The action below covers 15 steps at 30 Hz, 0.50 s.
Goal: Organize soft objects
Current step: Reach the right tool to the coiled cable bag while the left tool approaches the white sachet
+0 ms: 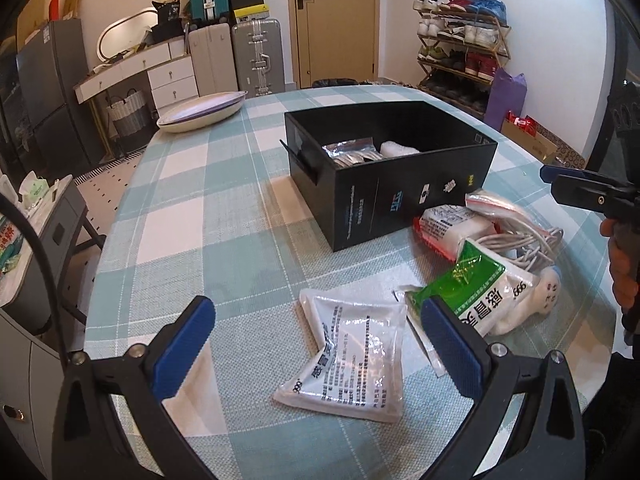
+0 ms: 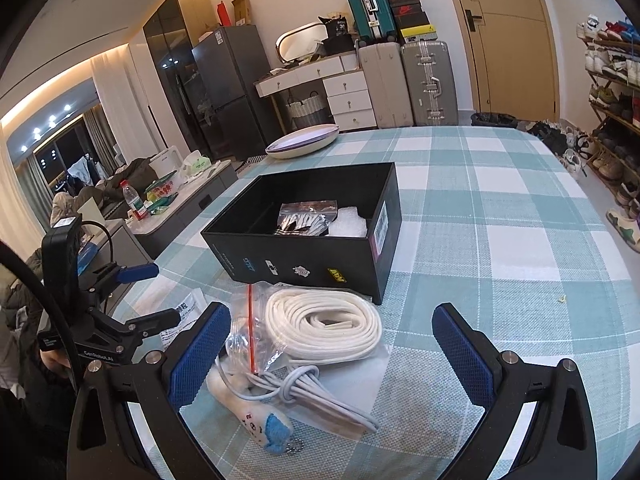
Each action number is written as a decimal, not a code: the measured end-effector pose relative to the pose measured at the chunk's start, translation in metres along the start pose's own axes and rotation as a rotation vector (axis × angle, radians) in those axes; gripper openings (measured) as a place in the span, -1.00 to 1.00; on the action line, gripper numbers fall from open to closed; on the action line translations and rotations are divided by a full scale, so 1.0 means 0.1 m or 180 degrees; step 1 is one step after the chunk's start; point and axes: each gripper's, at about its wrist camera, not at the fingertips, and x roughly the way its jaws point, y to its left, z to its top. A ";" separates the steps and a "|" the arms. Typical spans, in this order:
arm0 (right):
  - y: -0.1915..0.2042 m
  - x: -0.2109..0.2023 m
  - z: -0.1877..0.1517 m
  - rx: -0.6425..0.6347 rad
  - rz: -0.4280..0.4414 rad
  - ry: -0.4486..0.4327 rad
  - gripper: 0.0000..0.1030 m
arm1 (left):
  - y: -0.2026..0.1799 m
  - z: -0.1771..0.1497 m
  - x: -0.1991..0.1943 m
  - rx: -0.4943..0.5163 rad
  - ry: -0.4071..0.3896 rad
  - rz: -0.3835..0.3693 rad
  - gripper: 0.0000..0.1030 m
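Observation:
A black box (image 1: 400, 196) stands on the checked table, also in the right wrist view (image 2: 304, 260); it holds a silvery bag (image 2: 306, 218) and a white soft item (image 2: 350, 226). My left gripper (image 1: 316, 348) is open above a white medicine pouch (image 1: 348, 356). A green-and-white pouch (image 1: 484, 292) lies to its right, beside a white plush (image 1: 544, 292). My right gripper (image 2: 330, 354) is open over a bagged coil of white rope (image 2: 324, 324), a white cable (image 2: 304, 384) and the plush toy (image 2: 260, 420). The left gripper shows at the left of the right wrist view (image 2: 148, 296).
A white oval dish (image 1: 202, 114) sits at the table's far left edge. The checked tablecloth (image 2: 500, 240) stretches to the right of the box. A red-and-white packet (image 1: 452, 224) leans by the box front. Suitcases, drawers and a shoe rack stand beyond.

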 end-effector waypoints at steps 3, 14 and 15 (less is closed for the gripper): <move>0.00 0.07 -0.02 0.0011 0.0037 0.0074 0.99 | -0.01 -0.03 0.02 0.0053 0.0082 -0.0034 1.00; -0.06 0.35 -0.05 0.0184 0.0101 0.0357 0.99 | -0.04 -0.10 0.13 0.0184 0.0245 -0.0089 1.00; -0.07 0.37 -0.05 0.0204 0.0116 0.0371 0.99 | -0.04 -0.11 0.13 0.0186 0.0259 -0.0093 1.00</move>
